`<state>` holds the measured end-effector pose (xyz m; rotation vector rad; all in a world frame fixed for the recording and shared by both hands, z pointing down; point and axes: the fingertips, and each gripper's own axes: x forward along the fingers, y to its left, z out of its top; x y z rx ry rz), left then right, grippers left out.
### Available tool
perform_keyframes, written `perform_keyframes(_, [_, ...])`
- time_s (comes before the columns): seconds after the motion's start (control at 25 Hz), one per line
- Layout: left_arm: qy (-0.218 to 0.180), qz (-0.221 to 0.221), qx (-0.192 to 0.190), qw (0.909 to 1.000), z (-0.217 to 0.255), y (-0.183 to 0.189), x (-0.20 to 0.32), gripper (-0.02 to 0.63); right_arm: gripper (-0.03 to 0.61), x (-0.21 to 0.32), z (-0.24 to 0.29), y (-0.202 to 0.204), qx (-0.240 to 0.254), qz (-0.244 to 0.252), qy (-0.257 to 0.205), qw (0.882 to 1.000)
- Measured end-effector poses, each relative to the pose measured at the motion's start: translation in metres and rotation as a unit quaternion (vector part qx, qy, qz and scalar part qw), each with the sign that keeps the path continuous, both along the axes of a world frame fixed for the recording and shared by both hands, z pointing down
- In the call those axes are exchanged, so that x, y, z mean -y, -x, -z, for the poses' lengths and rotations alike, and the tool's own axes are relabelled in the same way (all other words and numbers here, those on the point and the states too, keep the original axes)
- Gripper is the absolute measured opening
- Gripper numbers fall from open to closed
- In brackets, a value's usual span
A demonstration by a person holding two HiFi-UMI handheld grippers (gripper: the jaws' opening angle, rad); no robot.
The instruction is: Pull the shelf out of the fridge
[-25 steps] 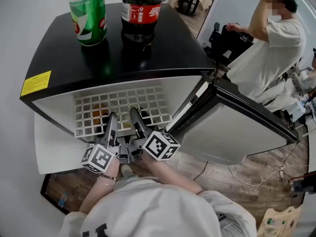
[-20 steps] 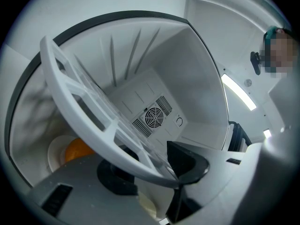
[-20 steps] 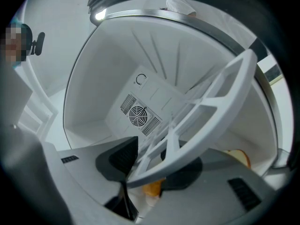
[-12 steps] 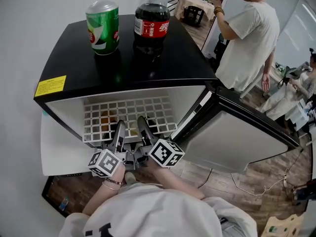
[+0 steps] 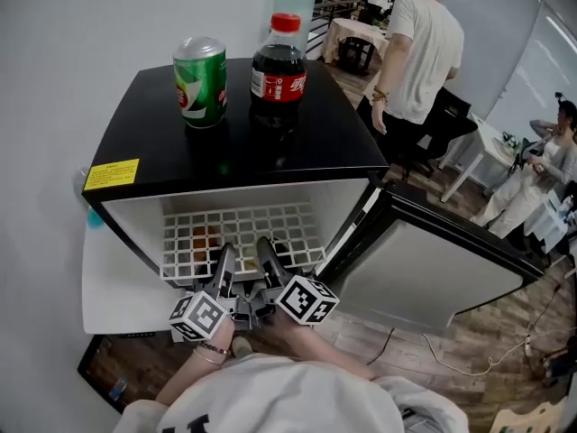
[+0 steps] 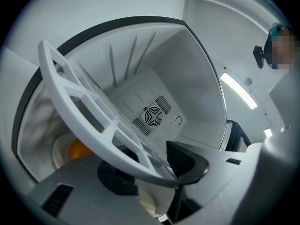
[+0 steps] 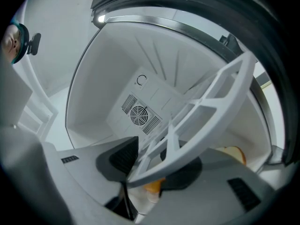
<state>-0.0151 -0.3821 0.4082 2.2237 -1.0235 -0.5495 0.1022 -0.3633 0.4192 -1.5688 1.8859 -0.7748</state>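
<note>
Shelf [image 5: 239,228]: white plastic grid, seated high in the cavity of the open mini fridge [image 5: 243,142], front rim at the mouth. On the fridge top stand a green can [image 5: 200,81] and, just right of it, a red-capped cola bottle [image 5: 278,70] of dark liquid. Below the grid, left side: a pale dish [image 6: 58,149] holding something orange. Left gripper [image 5: 224,262] is clamped on the rim; right gripper [image 5: 269,254], just beside it, is clamped likewise. Door [image 5: 433,260] hangs open at right.
</note>
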Motion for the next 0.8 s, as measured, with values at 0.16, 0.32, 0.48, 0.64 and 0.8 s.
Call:
perform_keyframes(0.16, [-0.002, 0.002, -0.001, 1.0, 0.0019, 0.0004, 0.0004, 0.187, 0.164, 0.0002, 0.0023, 0.0001, -0.001, 0.002, -0.002, 1.0])
perform_keyframes(0.32, [-0.003, 0.005, 0.0, 1.0, 0.0015, 0.0008, -0.0018, 0.186, 0.164, -0.002, 0.0018, 0.0004, -0.002, 0.005, -0.002, 1.0])
perform_keyframes(0.48, [-0.002, 0.006, 0.0, 1.0, -0.0002, 0.0017, -0.0061, 0.184, 0.164, -0.0067, 0.0, 0.0012, 0.001, 0.007, -0.002, 1.0])
perform_keyframes(0.64, [0.001, 0.009, -0.002, 1.0, -0.0004, 0.0034, -0.008, 0.181, 0.163, -0.0093, -0.0013, 0.0019, 0.001, 0.01, 0.001, 1.0])
perform_keyframes(0.8, [0.0, 0.01, -0.005, 0.9999, 0.0023, 0.0025, -0.0073, 0.178, 0.161, -0.0084, 0.0028, 0.0009, 0.001, 0.013, -0.001, 1.0])
